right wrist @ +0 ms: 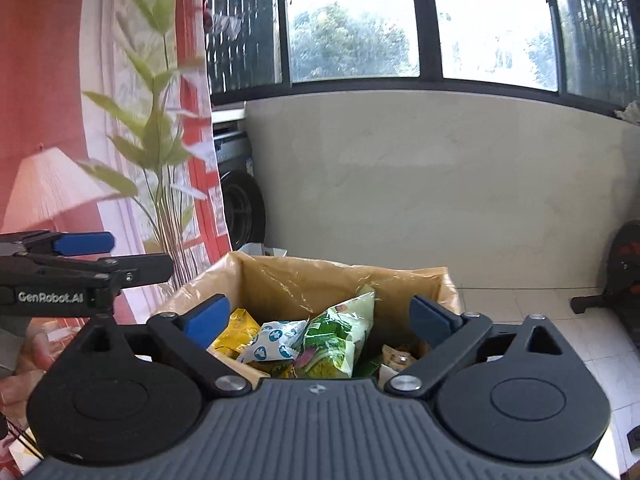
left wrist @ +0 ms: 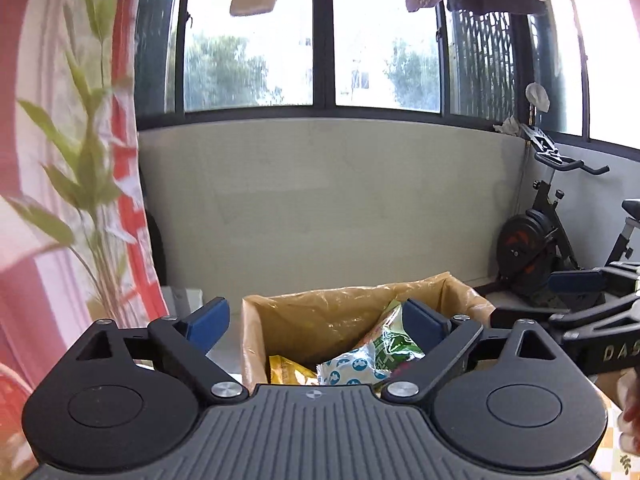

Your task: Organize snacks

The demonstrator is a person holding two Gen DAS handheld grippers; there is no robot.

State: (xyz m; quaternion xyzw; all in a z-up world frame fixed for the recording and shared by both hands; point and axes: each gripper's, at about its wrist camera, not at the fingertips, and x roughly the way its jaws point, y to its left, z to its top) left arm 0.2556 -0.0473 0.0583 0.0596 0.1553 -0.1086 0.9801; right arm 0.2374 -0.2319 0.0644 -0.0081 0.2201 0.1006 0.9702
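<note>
Both sets of fingers are standing spread wide with nothing between them. The left gripper (left wrist: 316,322) and the right gripper (right wrist: 320,320) are hovering side by side, each pointing slightly downward at the open mouth of the box (right wrist: 404,280), a carton lined with a tan plastic bag.

The snacks are lying inside it, just beyond and below the fingertips: a yellow packet (right wrist: 236,330) toward the left finger in the right wrist view, a white-and-blue packet (right wrist: 276,342) in the middle, a green packet (right wrist: 340,336) standing tilted against the far lining, and something brownish near the right finger that is too hidden to name.

The step in hand looks like a release into the box, apparently done. To do it well, the fingers should be pulling clear without dragging the loose lining, which is crinkling up around the rim and could catch a blue pad.

Around the work, an artificial plant (right wrist: 156,132) is standing left of the fingers before a red-and-white curtain. An exercise bike (left wrist: 544,240) is standing far right, beyond the box, well apart. The two grippers are close together, so they are each other's nearest obstacle.
</note>
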